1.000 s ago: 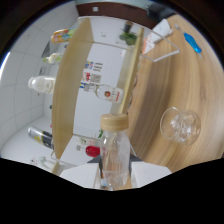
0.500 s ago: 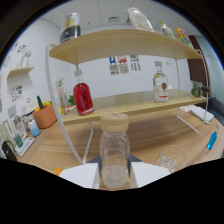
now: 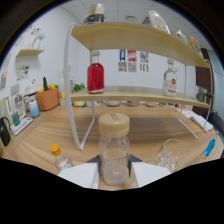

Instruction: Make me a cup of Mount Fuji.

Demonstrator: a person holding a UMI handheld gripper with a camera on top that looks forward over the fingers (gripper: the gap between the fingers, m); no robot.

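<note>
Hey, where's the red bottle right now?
In the gripper view, the red bottle stands on the lower shelf, toward its left end, beyond the clear bottle held between the gripper fingers.

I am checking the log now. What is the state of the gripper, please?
Gripper: closed on the clear bottle with the wooden lid, held upright between both fingers.

A jar (image 3: 114,152) stands between the gripper (image 3: 114,174) fingers. A glass (image 3: 170,155) sits to its right, a small bottle (image 3: 59,157) to its left. Behind them a shelf (image 3: 131,95) carries two bottles (image 3: 95,74).
</note>
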